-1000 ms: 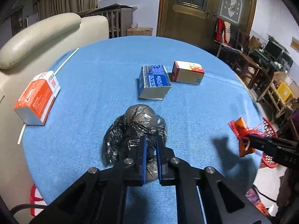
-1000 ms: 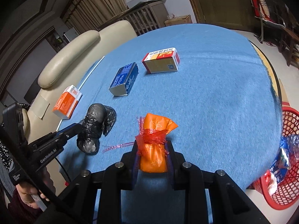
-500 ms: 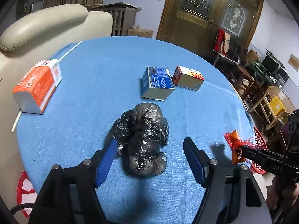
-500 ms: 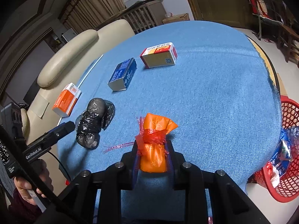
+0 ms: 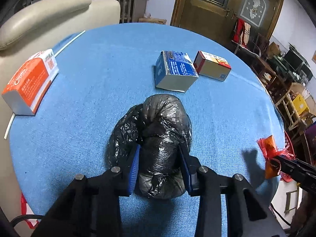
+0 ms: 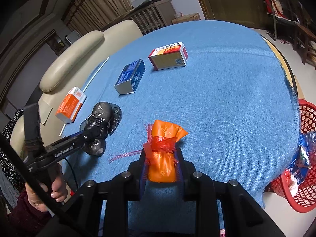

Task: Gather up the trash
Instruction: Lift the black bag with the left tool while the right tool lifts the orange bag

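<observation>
Three boxes (image 5: 175, 73) on desk (image 5: 98, 59); left tongs (image 5: 161, 169) closing around one black bag (image 5: 158, 138), right tongs (image 6: 161, 165) grip one orange packet (image 6: 162, 169), basket (image 6: 306, 118) apparently beside desk edge.

Dim room, fisheye-bent edges, perhaps overhead light

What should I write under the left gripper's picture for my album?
Left gripper closing around a crumpled black bag on the blue table, three boxes beyond.
</observation>
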A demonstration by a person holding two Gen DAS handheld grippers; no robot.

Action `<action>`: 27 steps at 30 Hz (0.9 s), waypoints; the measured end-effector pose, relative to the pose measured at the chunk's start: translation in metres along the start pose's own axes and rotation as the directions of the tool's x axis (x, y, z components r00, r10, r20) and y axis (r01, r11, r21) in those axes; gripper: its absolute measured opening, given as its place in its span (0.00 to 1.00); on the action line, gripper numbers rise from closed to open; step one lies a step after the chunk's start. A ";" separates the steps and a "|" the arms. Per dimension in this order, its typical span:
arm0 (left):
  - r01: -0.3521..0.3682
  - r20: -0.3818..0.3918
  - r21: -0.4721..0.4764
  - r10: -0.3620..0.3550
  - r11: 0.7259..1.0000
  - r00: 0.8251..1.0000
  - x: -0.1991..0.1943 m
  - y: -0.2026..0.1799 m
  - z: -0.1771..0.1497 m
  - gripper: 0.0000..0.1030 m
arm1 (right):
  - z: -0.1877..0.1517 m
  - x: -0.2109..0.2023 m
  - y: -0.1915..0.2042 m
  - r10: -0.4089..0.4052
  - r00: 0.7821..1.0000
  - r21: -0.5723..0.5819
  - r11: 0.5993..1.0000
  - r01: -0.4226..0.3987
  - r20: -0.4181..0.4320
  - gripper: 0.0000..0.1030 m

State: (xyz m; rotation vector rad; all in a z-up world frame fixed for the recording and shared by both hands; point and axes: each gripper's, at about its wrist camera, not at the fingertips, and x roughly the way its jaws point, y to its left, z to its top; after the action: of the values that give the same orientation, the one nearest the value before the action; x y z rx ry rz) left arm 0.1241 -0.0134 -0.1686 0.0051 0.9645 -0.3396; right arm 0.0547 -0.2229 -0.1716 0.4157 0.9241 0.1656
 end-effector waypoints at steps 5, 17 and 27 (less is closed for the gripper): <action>-0.004 0.020 0.013 0.003 1.000 1.000 -0.008 -0.005 -0.002 0.34 | -0.001 -0.002 0.002 -0.006 1.000 -0.008 1.000 0.006 0.010 0.26; -0.001 0.119 0.093 -0.010 0.996 0.993 -0.056 -0.042 0.003 0.33 | 0.001 -0.025 0.002 -0.014 0.996 -0.014 1.000 0.015 0.091 0.26; 0.045 0.127 0.145 -0.063 0.988 0.990 -0.082 -0.074 0.002 0.33 | -0.005 -0.049 -0.011 -0.011 0.990 0.010 1.000 0.010 0.144 0.26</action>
State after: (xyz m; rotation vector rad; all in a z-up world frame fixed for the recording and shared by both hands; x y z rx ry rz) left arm 0.0619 -0.0603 -0.0904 0.0853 0.8100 -0.4525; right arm 0.0207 -0.2467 -0.1427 0.4261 0.7851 0.1197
